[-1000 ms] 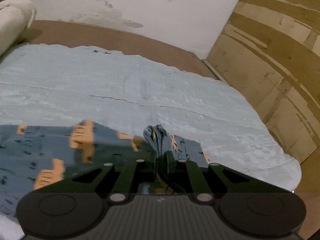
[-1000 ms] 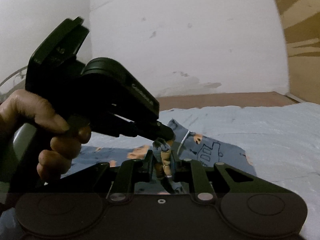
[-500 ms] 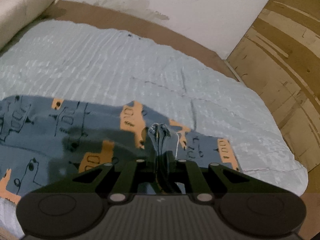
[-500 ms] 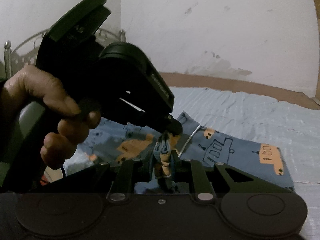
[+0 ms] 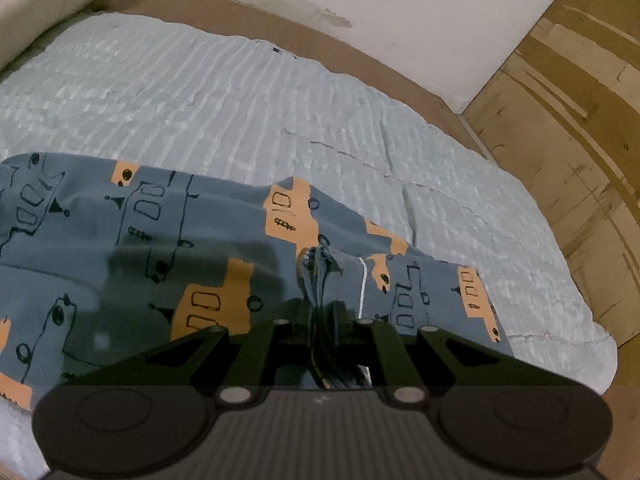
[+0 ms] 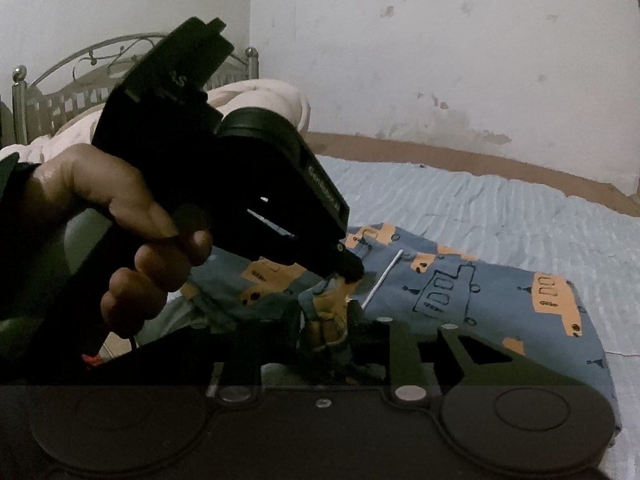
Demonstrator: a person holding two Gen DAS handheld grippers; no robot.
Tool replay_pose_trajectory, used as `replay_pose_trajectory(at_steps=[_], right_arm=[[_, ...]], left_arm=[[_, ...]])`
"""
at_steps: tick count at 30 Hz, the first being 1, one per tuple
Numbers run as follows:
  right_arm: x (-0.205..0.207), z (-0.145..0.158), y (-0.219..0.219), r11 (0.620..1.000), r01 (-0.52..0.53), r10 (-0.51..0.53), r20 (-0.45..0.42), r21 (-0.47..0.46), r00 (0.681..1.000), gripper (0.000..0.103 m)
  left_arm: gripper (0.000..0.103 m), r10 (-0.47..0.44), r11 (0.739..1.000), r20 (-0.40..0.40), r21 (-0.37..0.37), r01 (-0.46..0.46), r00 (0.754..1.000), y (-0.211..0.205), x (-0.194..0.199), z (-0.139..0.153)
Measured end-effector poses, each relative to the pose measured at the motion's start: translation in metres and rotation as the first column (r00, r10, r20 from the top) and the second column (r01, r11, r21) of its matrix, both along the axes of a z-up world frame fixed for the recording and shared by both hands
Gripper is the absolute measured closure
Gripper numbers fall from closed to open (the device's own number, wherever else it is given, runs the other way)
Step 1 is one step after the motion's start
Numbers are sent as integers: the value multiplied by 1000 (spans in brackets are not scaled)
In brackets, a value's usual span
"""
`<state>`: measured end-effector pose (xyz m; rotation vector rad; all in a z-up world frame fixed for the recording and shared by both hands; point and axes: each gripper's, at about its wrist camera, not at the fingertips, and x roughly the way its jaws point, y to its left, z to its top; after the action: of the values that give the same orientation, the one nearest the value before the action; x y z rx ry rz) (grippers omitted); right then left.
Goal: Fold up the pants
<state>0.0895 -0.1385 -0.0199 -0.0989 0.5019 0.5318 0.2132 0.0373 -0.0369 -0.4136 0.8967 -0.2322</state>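
The pants [image 5: 132, 248] are blue-grey with orange vehicle prints and lie spread on a pale blue quilted bed cover. My left gripper [image 5: 322, 316] is shut on a bunched edge of the pants, with a white drawstring [image 5: 363, 288] beside it. In the right wrist view the pants [image 6: 500, 300] lie to the right. My right gripper [image 6: 326, 320] is shut on another bunch of the same fabric. The left gripper [image 6: 348, 270] shows there just above and left of it, held by a hand [image 6: 132, 232].
The bed cover [image 5: 240, 92] extends far ahead. A cream rolled blanket [image 5: 48, 4] lies at the far left. A wooden panel [image 5: 572, 128] stands to the right. A metal headboard [image 6: 80, 76] and a white wall are behind.
Both grippers have carried the pinched fabric up and back. More of the pants now lies spread flat on the cover. Both views have swung to the left.
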Motion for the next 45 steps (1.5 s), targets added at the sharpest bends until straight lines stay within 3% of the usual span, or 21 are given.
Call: replay_pose_trajectory(at_steps=[2,7,10,16,19,21,23,27,30,36,41,45], right_arm=[[-3,4,-5,1000,7,-7,12,12,1000,58],[-9,10,-22,998,36,-37,26,53,999,17],[-9,10,-32,995,68,-71,29,69,997,8],[-4,6,-50,985,144,-146,23,93,989,3],[-3,4,-57,978,190,-193,31,89,981,1],[0,3,-61,972,224,-227,42,65,973,1],[4,1,-67,965,260,-261,69,31,963,1],[27,-3,-86,937,348,-343,106,-33,933,1],[55,-8,-102,912,400,-392,89,-93,915,1],[117,-16,-122,900,404,-410,-6,-163,912,1],[167,-19,-129,868,447,-463,-29,-217,886,1],[173,-29,-135,868,450,-474,-81,-208,877,1]], left_arm=[[92,5,1000,-7,0,-5,1000,0,-1,-1],[90,19,1000,-20,11,-19,1000,0,-6,-1],[95,25,999,-12,25,-24,1000,-1,-10,1],[96,36,998,-25,59,-35,999,-4,-11,2],[82,55,995,-6,88,-54,998,-8,-13,3],[47,73,988,32,138,-77,997,-11,-16,6],[30,92,976,83,189,-106,992,-13,-18,9],[21,102,952,136,273,-137,985,-21,-11,10],[21,119,939,135,307,-156,984,-26,0,5],[16,158,925,111,330,-186,981,-30,17,-6],[14,159,919,113,347,-189,981,-31,16,-9],[15,143,915,113,364,-175,983,-32,8,-12]])
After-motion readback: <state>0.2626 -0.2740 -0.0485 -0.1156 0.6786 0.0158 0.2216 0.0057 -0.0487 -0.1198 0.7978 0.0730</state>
